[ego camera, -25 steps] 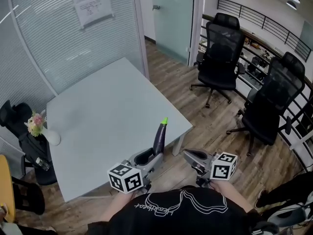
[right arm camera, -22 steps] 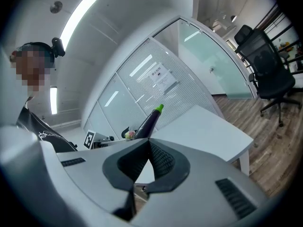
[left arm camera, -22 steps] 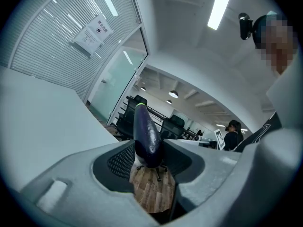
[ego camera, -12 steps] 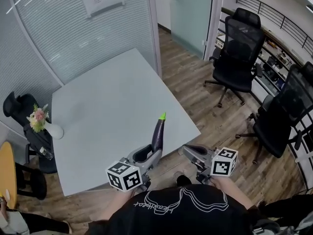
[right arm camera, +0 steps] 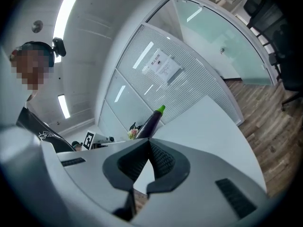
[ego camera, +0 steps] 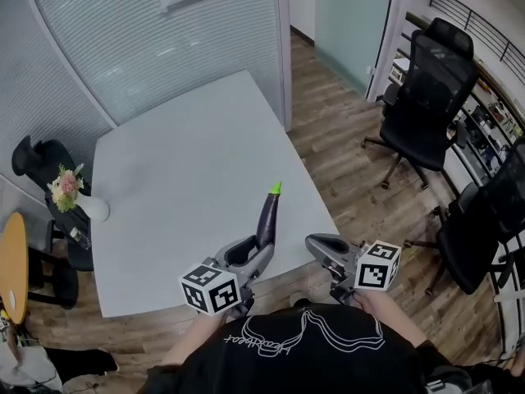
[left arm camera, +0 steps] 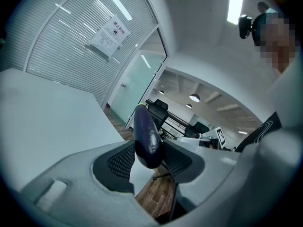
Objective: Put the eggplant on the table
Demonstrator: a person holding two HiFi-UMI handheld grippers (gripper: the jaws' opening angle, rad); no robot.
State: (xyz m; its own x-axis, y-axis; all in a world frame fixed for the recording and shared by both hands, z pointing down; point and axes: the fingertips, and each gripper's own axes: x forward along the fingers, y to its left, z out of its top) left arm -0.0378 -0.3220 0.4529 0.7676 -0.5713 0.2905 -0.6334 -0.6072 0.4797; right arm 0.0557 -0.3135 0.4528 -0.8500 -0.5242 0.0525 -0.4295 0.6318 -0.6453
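Note:
A dark purple eggplant (ego camera: 267,218) with a green tip stands upright in my left gripper (ego camera: 256,253), over the near edge of the pale grey table (ego camera: 180,179). In the left gripper view both ribbed pads press on the lower end of the eggplant (left arm camera: 147,137), so the left gripper (left arm camera: 149,149) is shut on it. My right gripper (ego camera: 317,244) hangs just to the right, off the table's edge and above the wooden floor. Its fingertips meet with nothing between them (right arm camera: 148,143). The eggplant (right arm camera: 151,120) shows beyond them in the right gripper view.
A white vase with flowers (ego camera: 75,197) stands at the table's left edge. Black office chairs (ego camera: 429,89) stand to the right on the wooden floor, another chair (ego camera: 39,158) and a round wooden table (ego camera: 11,269) to the left. A frosted glass wall (ego camera: 156,48) runs behind the table.
Both grippers have moved forward toward the table together. The eggplant, still held upright in the left gripper, has gone from beside the table's corner to over its near edge.

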